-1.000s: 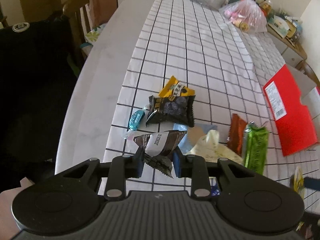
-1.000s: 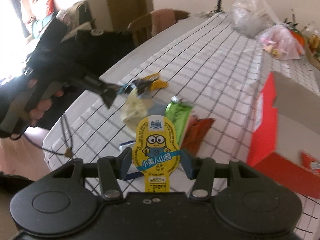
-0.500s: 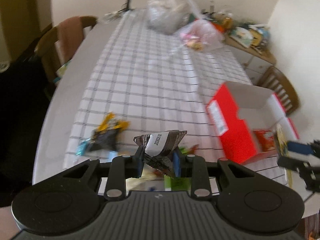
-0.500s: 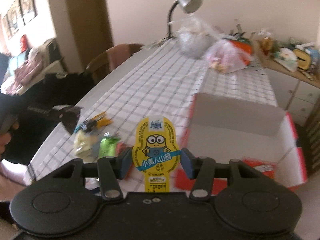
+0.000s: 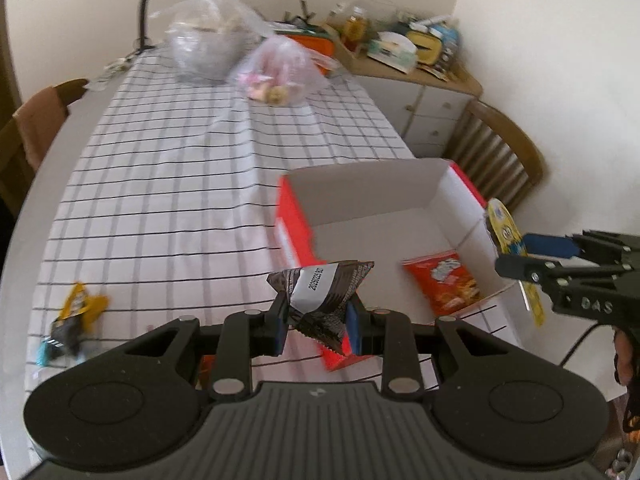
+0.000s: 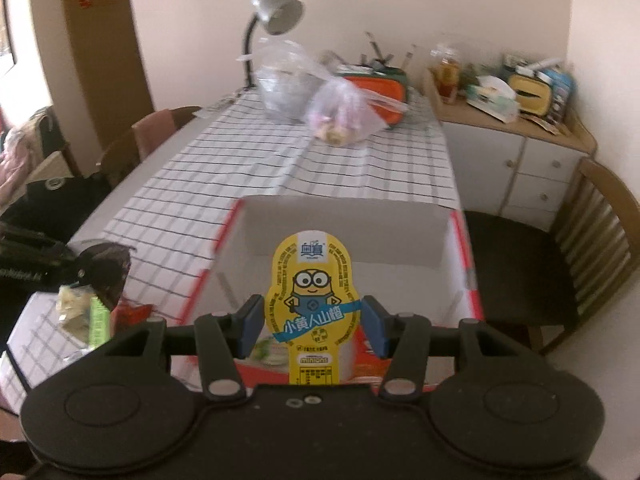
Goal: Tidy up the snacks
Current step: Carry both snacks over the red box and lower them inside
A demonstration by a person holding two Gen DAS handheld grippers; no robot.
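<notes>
My left gripper [image 5: 318, 322] is shut on a dark brown snack packet [image 5: 322, 294] with a white label, held above the near left corner of the open red box [image 5: 294, 220]. A red snack bag [image 5: 442, 282] lies inside the box. My right gripper [image 6: 313, 330] is shut on a yellow Minions snack packet [image 6: 312, 304], held over the box's near edge [image 6: 344, 220]. The right gripper also shows in the left wrist view [image 5: 520, 258], at the box's right side.
Loose snacks lie on the checked tablecloth: a yellow and black packet [image 5: 76, 312] at the left, a green one [image 6: 98, 320] and a pale one [image 6: 72, 304]. Plastic bags [image 5: 276, 72] and a desk lamp [image 6: 272, 12] stand at the far end. A wooden chair [image 6: 588, 248] is right of the box.
Both grippers have moved from the loose snack pile to the red box, each still holding its packet. The box now lies right below them.
</notes>
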